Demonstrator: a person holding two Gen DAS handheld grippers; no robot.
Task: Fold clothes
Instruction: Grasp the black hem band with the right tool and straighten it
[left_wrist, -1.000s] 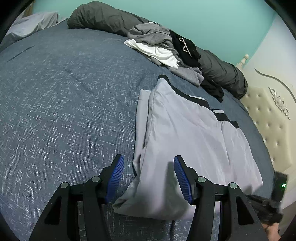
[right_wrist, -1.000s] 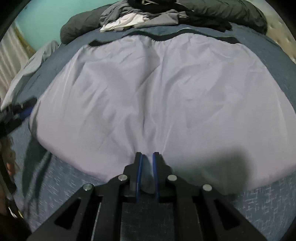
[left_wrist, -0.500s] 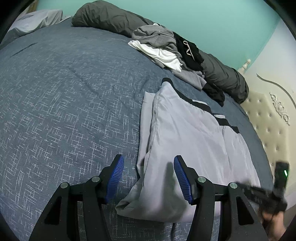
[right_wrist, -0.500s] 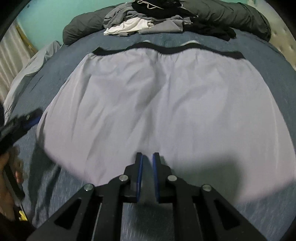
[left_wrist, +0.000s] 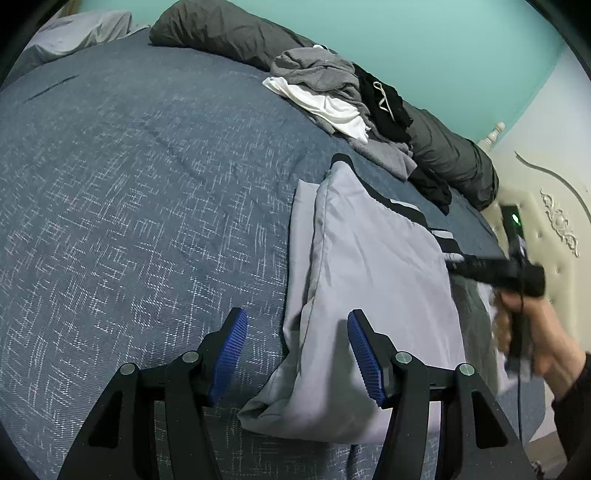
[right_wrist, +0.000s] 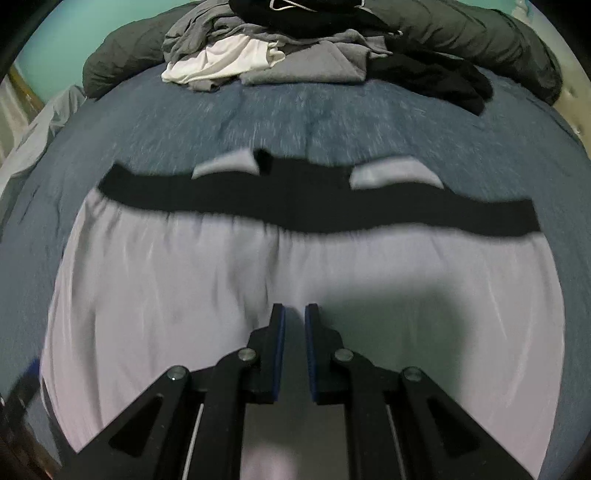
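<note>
Left tool (left_wrist: 295, 354) hangs with its blue pads wide apart over the near corner of the lilac shorts (left_wrist: 369, 266), gripping nothing. Right tool (right_wrist: 293, 332) is pinched on the shorts' hem, fabric raised between its pads — the black waistband (right_wrist: 314, 206) lies across the blue bed (left_wrist: 129, 184), a clothes pile (right_wrist: 266, 51) beyond.

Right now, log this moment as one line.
left hand-held gripper open | right hand-held gripper pinching grey shorts | clothes pile unfolded
</note>
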